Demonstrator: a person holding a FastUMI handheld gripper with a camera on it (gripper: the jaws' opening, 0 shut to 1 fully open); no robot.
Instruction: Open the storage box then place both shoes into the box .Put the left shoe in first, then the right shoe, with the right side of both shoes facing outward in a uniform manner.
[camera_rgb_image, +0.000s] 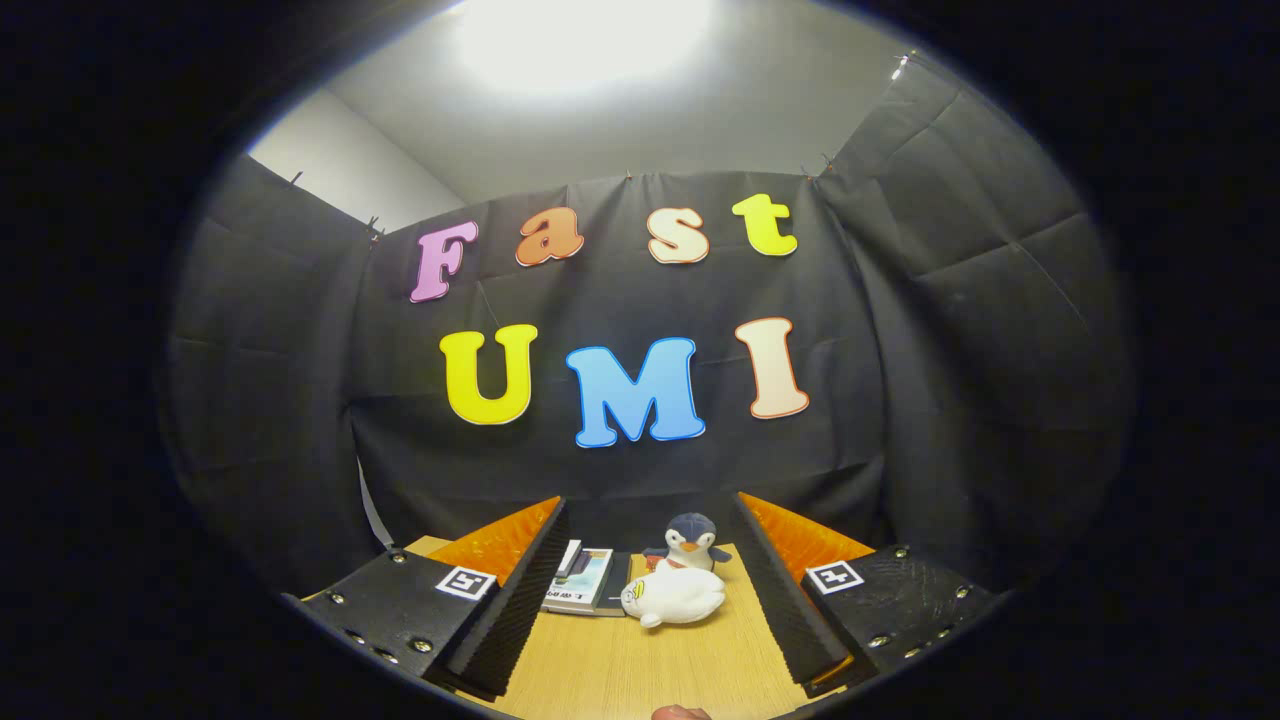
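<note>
Two fingers of the gripper (645, 590) stood wide apart, nothing held between them, with bare wooden table (640, 670) showing in the gap. Each finger carried a black ribbed pad on its inner face, an orange panel behind that, and a black plate with screws and a small square black-and-white marker on top. The left finger (510, 600) and the right finger (785, 590) angled outward toward the near end.

The landmark for these notes was the white plush seal (675, 598). It lay on the table beyond the fingertips, roughly centred in the gap between them, touching neither pad as far as could be told. Just behind the seal, touching or nearly touching it, sat a small penguin plush (690, 543), upright, dark blue-grey head, white face, orange beak. Left of the seal, close beside it, lay a short stack of books (585, 582), flat on the table, partly tucked behind the left finger's pad. Behind the seal and penguin the black cloth wall (620, 470) rose from the table's far edge. Nearer than the seal, at the closest edge of the table, a small rounded pinkish shape (680, 712) poked in; too little showed to say what it was.

The storage box and the shoes: place could not be told; none lay near the seal or between the fingers. Bright ceiling light (580, 40) glared high above the wall.
</note>
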